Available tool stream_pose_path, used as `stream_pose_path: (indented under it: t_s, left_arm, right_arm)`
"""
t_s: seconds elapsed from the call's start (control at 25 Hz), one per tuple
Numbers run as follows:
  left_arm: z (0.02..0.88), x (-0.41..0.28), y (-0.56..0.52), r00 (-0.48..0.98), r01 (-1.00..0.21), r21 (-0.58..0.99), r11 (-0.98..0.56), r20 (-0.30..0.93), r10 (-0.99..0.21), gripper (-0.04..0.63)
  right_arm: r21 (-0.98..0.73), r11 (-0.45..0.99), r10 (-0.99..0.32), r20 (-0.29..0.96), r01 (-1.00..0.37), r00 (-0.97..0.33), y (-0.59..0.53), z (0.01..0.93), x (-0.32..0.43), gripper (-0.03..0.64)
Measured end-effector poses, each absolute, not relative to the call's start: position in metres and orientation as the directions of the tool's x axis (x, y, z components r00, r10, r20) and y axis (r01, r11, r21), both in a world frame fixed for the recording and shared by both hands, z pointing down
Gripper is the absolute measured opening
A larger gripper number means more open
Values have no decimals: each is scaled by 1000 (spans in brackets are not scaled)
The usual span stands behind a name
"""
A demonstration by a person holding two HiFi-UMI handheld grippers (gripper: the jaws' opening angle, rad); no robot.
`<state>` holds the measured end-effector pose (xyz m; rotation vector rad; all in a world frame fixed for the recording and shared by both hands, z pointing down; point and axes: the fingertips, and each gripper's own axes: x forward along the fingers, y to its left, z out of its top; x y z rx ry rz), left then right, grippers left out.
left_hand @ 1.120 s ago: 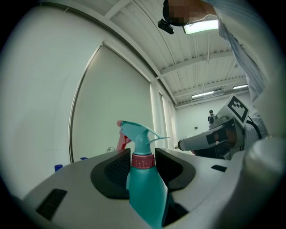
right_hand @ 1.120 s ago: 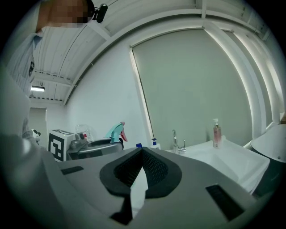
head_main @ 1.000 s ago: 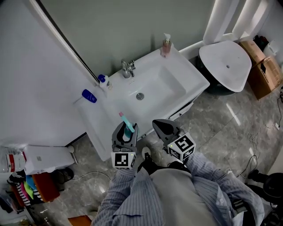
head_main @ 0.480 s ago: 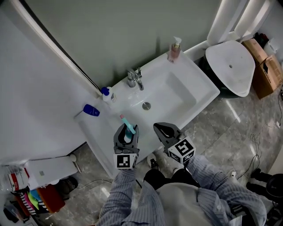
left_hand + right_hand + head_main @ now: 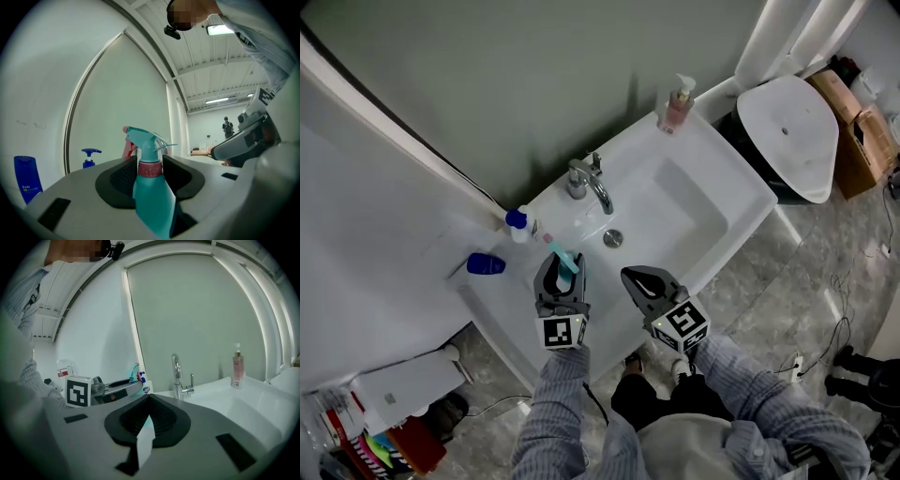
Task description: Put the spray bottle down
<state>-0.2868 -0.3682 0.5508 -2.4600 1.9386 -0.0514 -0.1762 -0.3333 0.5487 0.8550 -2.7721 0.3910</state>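
- Two grippers hover side by side over the front edge of the white sink (image 5: 733, 178).
- Our left gripper (image 5: 559, 273) pinches the teal spray bottle (image 5: 566, 261) upright, above the counter left of the basin.
- Our right gripper (image 5: 643, 279) has its jaws pressed together, seemingly on nothing.
- We see a faucet (image 5: 589, 182) and a pink soap bottle (image 5: 678, 106) behind.

A teal plastic spray bottle (image 5: 151, 201) is running off the lower edge in the left gripper view; from overhead, the left gripper (image 5: 561, 274) is hiding its body.
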Motion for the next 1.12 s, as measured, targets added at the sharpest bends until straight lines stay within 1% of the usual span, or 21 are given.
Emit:
stream_pose_path:
  t_s: [0.44, 0.76, 1.12]
  left_arm:
    - [569, -304, -438, 243, -969, -58, -242, -15, -970, 167]
    - [585, -304, -475, 255, -966, -59, -253, -33, -966, 167]
    - [594, -313, -506, 218, -975, -49, -215, -43, -975, 167]
  right_arm:
    - [-174, 777, -543, 298, -604, -785, -368, 574, -187, 15]
    - [-196, 746, -565, 318, -636, -761, -372, 590, -174, 15]
    - [-206, 723, -570, 362, -659, -738, -371, 599, -162, 15]
